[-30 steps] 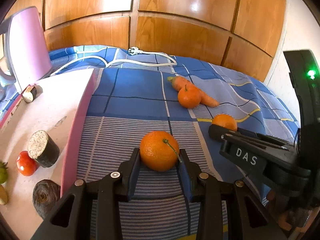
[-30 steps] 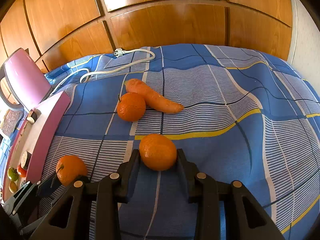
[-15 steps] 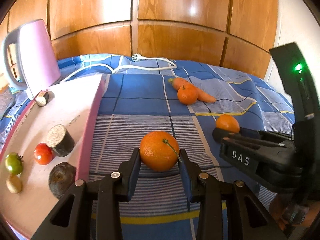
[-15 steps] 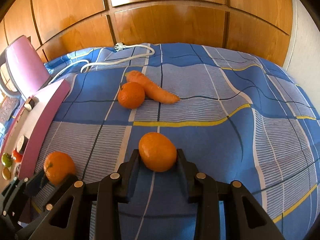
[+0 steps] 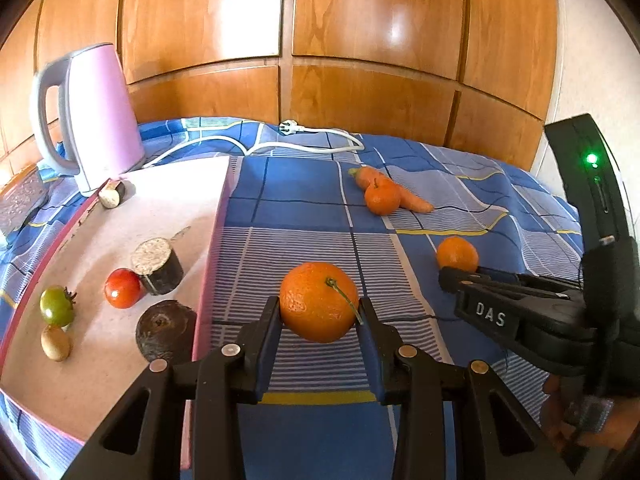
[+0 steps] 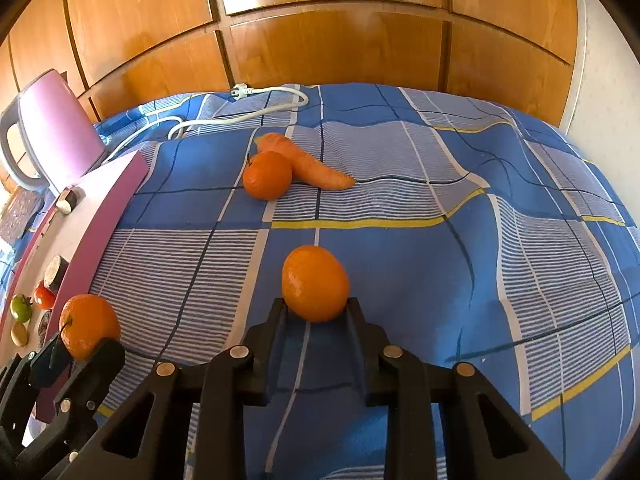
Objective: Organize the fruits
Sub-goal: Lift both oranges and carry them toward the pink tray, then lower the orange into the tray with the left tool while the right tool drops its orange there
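Each gripper clamps a fruit lifted above the blue checked bedspread (image 6: 400, 264): the left gripper (image 5: 319, 322) pinches a stemmed orange (image 5: 319, 302), the right gripper (image 6: 316, 312) a smooth mandarin (image 6: 315, 283). "DAS" is printed in white on the right gripper's side, seen from the left camera. Both point toward the wooden panelling. Farther off a third orange (image 6: 267, 175) touches a carrot (image 6: 308, 162). Left lies a pink-edged board (image 5: 168, 208) bearing tomatoes (image 5: 122, 288); a pink kettle (image 5: 100, 112) stands behind.
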Demonstrator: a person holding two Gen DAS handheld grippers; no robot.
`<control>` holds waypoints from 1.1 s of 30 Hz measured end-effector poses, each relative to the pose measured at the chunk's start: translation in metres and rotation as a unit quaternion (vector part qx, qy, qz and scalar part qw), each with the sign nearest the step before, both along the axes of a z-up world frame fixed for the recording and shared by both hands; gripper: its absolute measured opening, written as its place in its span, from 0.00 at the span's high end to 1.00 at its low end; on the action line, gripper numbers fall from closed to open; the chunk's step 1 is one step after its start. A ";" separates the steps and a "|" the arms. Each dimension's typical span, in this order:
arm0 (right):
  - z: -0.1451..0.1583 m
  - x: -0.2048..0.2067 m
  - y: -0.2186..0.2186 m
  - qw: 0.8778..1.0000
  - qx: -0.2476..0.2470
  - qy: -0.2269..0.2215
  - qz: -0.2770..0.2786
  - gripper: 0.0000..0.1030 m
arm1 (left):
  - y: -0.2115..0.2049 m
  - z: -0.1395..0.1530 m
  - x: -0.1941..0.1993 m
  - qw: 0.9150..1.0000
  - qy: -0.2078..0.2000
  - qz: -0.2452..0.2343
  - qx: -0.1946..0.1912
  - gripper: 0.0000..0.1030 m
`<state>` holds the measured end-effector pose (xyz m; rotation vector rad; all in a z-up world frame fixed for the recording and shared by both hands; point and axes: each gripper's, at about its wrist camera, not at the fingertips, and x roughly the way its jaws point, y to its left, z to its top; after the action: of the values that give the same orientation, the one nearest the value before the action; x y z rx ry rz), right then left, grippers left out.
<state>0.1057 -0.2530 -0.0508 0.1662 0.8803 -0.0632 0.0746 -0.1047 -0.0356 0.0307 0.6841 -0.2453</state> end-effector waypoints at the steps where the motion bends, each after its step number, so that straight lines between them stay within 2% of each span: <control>1: 0.001 -0.002 -0.001 1.000 0.005 -0.002 0.000 0.73 | 0.001 0.001 -0.001 1.000 -0.001 0.001 -0.002 0.64; 8: 0.013 -0.018 -0.001 0.999 0.034 -0.038 0.008 0.74 | 0.006 0.003 -0.006 1.000 -0.006 0.007 -0.009 0.64; 14: 0.020 -0.028 0.011 0.998 0.032 -0.054 0.029 0.74 | 0.012 0.007 -0.015 1.000 -0.016 0.015 -0.012 0.64; 21: 0.024 -0.037 0.025 0.996 0.019 -0.070 0.057 0.74 | 0.028 0.017 -0.024 0.998 -0.041 0.047 -0.022 0.64; 27: 0.027 -0.043 0.033 0.994 0.017 -0.077 0.069 0.74 | 0.041 0.021 -0.025 0.996 -0.047 0.073 -0.033 0.64; 33: 0.031 -0.048 0.040 0.993 0.035 -0.084 0.074 0.74 | 0.048 0.019 -0.025 0.995 -0.042 0.088 -0.036 0.64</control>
<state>0.0579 -0.2130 -0.0199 0.1691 0.7244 0.1201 0.0498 -0.0565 -0.0165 -0.0870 0.5894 -0.0983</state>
